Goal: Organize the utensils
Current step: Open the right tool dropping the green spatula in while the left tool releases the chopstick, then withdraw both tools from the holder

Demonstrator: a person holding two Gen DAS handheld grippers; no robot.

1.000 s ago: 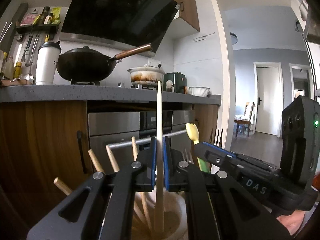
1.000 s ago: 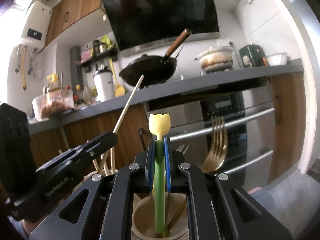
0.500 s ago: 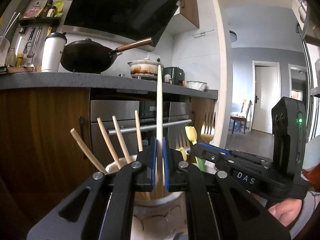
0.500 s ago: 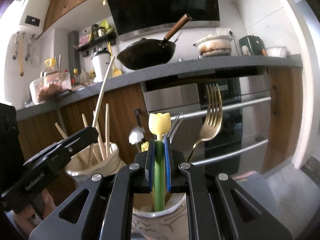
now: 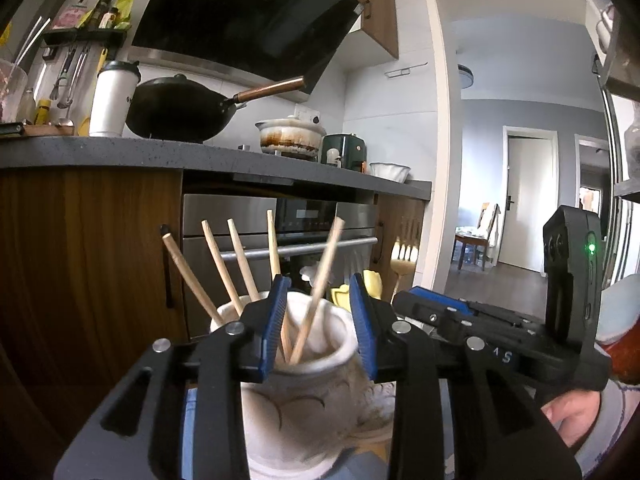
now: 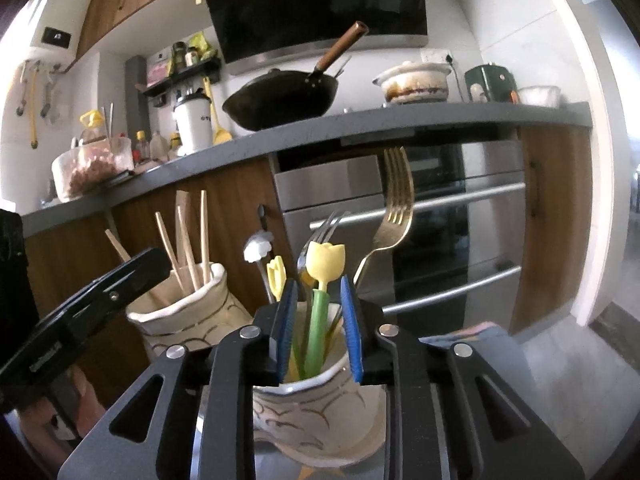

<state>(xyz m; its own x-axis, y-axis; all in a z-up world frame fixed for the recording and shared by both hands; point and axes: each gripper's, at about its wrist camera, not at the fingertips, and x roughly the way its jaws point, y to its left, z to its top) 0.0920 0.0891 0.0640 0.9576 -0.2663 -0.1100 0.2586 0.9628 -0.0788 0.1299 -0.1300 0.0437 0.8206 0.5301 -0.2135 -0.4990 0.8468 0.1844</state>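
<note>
The long grey kitchen table (image 5: 200,156) carries a black wok with a wooden handle (image 5: 180,114). Below it, the left claw (image 5: 318,320) is opening over a cream ceramic jar (image 5: 304,408), and a pale wooden chopstick (image 5: 320,284) leans free between the blue pads (image 5: 362,320). The right claw (image 6: 316,320) is also opening, above a second cream ceramic jar (image 6: 320,420). The green utensil with a yellow tulip top (image 6: 320,300) stands loose in this jar, beside a gold metal fork (image 6: 390,216).
</note>
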